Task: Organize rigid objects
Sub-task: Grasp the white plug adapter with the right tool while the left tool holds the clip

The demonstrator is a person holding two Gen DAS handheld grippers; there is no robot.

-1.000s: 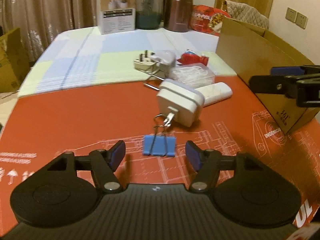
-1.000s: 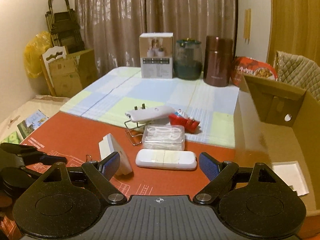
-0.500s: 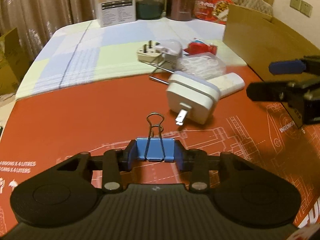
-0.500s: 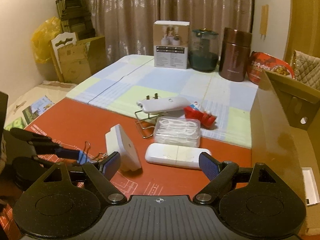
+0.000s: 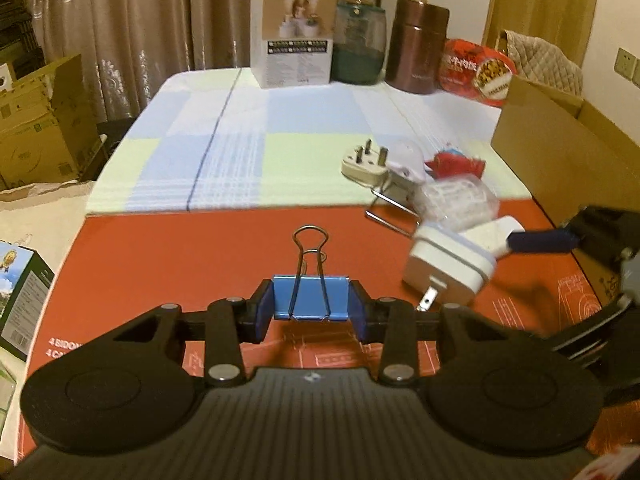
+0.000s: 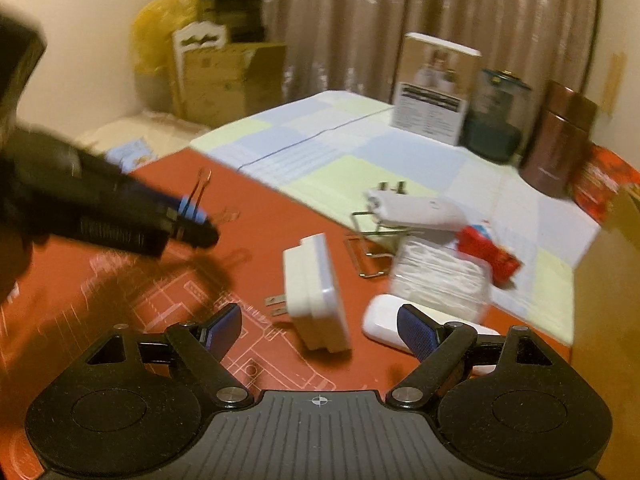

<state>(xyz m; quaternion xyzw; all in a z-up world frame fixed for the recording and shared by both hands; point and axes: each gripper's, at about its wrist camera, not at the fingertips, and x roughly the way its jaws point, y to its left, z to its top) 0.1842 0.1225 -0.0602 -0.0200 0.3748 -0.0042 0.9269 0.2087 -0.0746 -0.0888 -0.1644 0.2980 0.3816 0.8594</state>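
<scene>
Blue binder clip (image 5: 311,298) clamped between pads of left gripper (image 5: 311,309), jaws narrow, pressing both ends of the clip body. Wire handles (image 5: 310,252) standing up and forward from the clip. Clip apparently clear of the red mat (image 5: 180,256), held above it, shadow underneath. Seen blurred from the right wrist view: same clip (image 6: 191,209) at tip of the left gripper, over the mat's left part.

Right gripper (image 6: 319,330) wide open, nothing between the pads, blue pads (image 6: 416,330) apart. White charger (image 6: 316,292) lying on the mat just ahead of the open jaws, two flat prongs (image 6: 276,306) pointing left. White oblong case (image 6: 384,326) partly behind the right pad, touching or nearly touching a clear plastic box (image 6: 440,276). Farther back: white plug (image 6: 412,210) on a wire stand (image 6: 368,248), red toy (image 6: 486,254) beside the clear box.

Cardboard box (image 5: 560,152) at the right edge of the table. Checked cloth (image 5: 248,152) past the mat, with a white carton (image 5: 294,54), green jar (image 5: 358,50), brown canister (image 5: 418,50) along the far edge.

Right wrist view motion-blurred; fine contact between case and box not readable.
</scene>
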